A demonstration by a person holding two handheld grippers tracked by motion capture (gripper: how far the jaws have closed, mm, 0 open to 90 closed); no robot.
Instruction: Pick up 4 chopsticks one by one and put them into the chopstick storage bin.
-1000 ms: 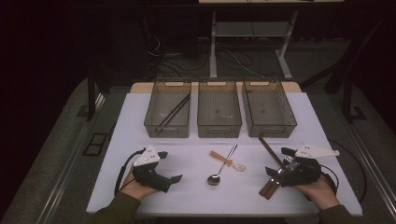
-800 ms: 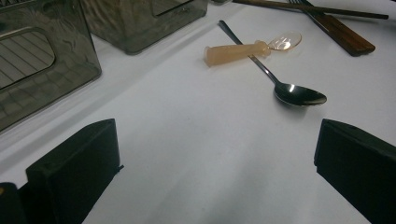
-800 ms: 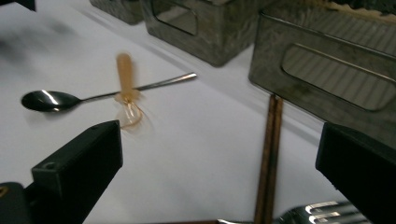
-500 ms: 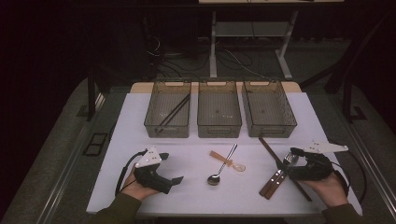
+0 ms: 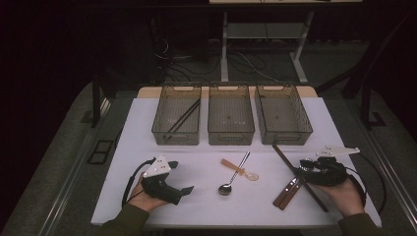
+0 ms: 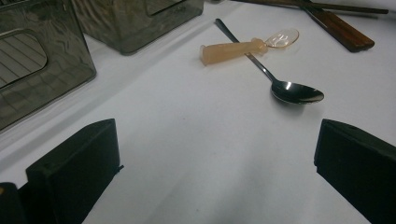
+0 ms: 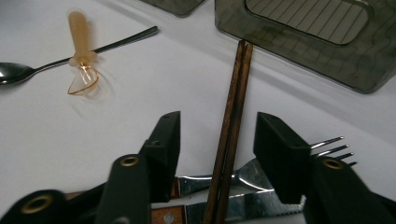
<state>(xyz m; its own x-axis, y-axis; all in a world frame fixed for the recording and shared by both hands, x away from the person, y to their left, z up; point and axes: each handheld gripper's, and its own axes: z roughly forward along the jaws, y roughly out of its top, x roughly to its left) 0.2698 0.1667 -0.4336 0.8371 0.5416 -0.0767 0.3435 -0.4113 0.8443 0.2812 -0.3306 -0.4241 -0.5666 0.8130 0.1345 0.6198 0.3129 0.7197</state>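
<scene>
A pair of dark brown chopsticks (image 5: 284, 156) (image 7: 236, 93) lies at the table's right, across a fork (image 7: 327, 144) and a knife (image 7: 261, 205) with wooden handles (image 5: 287, 192). My right gripper (image 5: 300, 170) (image 7: 218, 123) straddles the chopsticks. Its jaws have just been closing, and a gap still shows on each side of the sticks. My left gripper (image 5: 181, 178) (image 6: 217, 154) rests open at the front left over bare table. In the middle a metal spoon (image 5: 235, 174) (image 6: 280, 84) lies crossed by a small translucent orange spoon (image 5: 229, 164) (image 6: 233, 46).
Three grey bins stand in a row at the back: left (image 5: 162, 132), middle (image 5: 231, 135), right (image 5: 284, 137). The left bin holds another pair of chopsticks (image 5: 184, 118). The white tabletop (image 5: 147, 147) ends close behind the hands at the front edge.
The right gripper has shifted slightly to the right and its jaws have narrowed around the chopsticks. The left gripper has stayed still.
</scene>
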